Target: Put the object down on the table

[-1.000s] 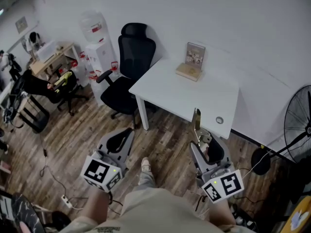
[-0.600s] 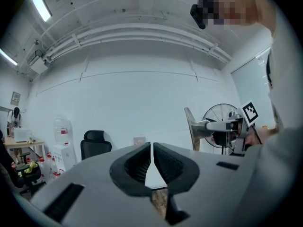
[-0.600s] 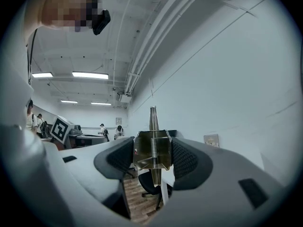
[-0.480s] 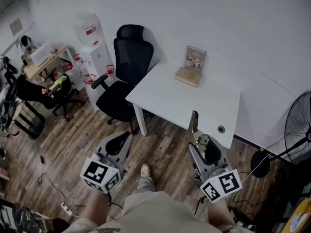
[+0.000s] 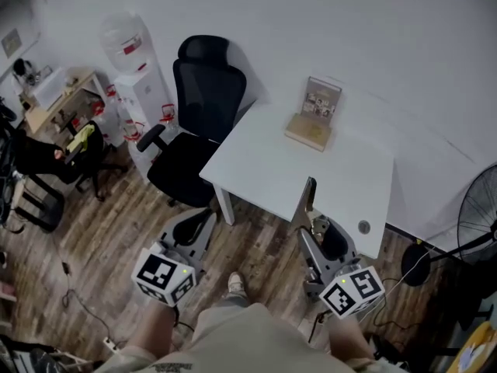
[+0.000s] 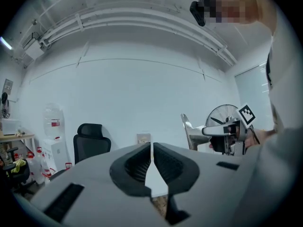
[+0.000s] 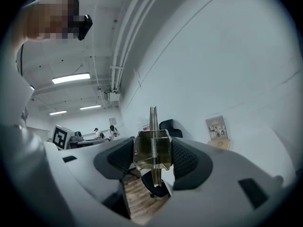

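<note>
At the desk (image 5: 342, 169) near edge: right hand-held gripper (image 5: 317, 228) clamps a metal clip (image 7: 151, 148); left hand-held gripper (image 6: 151, 157) closed, empty. Released this early, the clip would likely drop to the floor (image 5: 116, 224).

1. The metal tool (image 7: 152, 148) sits between the jaws of the right gripper (image 7: 151, 157). The pads cover both its sides, so its kind cannot be told.
2. The fan (image 5: 481, 208), to the right of these jaws in the head view, is cut off by the picture's edge.
3. The photo frame (image 5: 321, 102) stands on the table (image 5: 264, 152) beyond the jaws. Its print is too small to read.
4. Two people (image 7: 112, 130), far to the left of the jaws, are too small to describe.
</note>
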The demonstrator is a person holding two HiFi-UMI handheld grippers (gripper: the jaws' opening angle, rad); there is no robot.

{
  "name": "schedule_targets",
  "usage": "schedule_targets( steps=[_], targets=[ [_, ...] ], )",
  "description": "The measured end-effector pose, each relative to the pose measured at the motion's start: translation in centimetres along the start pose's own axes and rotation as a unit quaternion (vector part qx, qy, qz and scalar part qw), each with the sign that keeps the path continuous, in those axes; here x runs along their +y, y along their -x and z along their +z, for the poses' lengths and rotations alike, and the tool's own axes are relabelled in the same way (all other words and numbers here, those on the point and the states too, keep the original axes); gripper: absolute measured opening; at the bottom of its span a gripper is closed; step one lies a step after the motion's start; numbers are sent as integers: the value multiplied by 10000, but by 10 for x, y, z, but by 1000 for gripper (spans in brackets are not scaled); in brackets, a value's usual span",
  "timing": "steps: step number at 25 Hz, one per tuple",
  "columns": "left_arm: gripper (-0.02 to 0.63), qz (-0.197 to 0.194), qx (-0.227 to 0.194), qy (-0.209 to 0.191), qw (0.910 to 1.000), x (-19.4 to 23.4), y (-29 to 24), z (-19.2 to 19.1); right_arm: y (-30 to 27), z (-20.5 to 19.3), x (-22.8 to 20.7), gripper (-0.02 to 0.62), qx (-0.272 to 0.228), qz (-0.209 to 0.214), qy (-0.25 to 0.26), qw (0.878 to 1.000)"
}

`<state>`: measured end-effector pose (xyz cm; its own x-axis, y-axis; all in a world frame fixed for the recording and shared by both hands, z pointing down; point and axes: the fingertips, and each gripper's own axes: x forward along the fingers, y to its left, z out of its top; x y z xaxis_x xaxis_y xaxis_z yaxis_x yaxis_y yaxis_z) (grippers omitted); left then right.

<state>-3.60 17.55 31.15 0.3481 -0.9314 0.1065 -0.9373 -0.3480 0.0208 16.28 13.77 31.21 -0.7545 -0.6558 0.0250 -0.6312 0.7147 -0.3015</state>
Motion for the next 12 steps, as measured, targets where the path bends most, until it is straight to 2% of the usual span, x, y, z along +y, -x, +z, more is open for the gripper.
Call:
schedule_targets(
  steps=[5, 12],
  targets=[
    [35, -229, 96, -2, 9997, 52, -45, 4, -71, -9, -24, 250, 113, -233, -490, 9985],
    [35, -521, 187, -67, 9984, 107, -84, -2, -148, -16, -38, 250, -79, -404, -1355, 9899]
  ],
)
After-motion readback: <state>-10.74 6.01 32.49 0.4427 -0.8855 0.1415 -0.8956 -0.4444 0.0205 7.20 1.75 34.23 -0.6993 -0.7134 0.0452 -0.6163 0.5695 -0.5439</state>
